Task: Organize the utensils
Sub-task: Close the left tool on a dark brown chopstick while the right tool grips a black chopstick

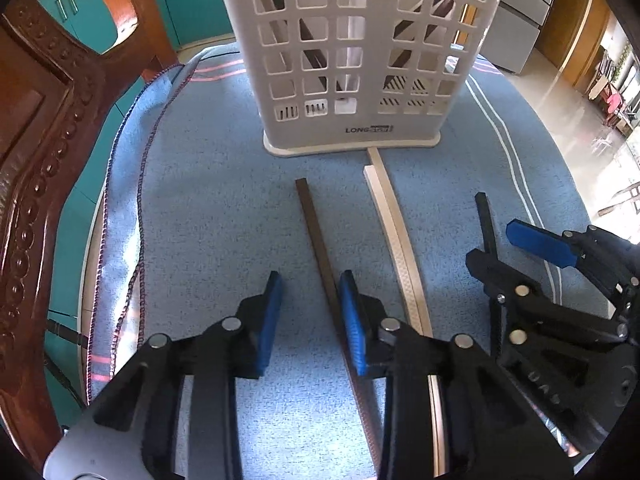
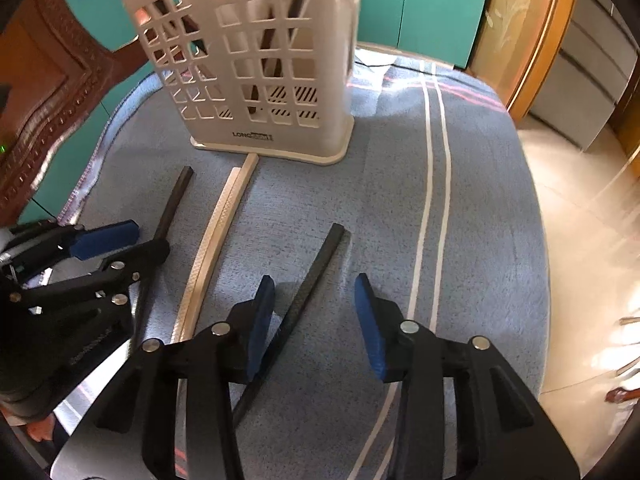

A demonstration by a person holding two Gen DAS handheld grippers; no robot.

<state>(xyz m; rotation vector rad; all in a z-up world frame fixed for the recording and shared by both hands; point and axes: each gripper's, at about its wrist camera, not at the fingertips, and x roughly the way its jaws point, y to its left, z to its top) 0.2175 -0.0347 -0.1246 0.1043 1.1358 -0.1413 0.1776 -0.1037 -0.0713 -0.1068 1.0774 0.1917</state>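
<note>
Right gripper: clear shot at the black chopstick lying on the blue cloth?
Probably yes. The right gripper is open, with the black chopstick running between its blue pads, close to the left one. Nothing lies on it; the left gripper sits off to the side.

L gripper point(image 1: 310, 320): black plastic linkage arms, angular, w/ round silver pivot pins at joints. Finger pads point(image 1: 271, 320) blue, ribbed texture, flat rectangular. Pale grey base plate behind arms, on side away from white basket point(image 1: 360, 128).

R gripper point(image 2: 314, 320): same build, black arms, silver pins, blue pads point(image 2: 370, 328), grey base. Seen from L cam, raised lettering on R body, illegible. No cables, skin or sleeves discernible.
</note>
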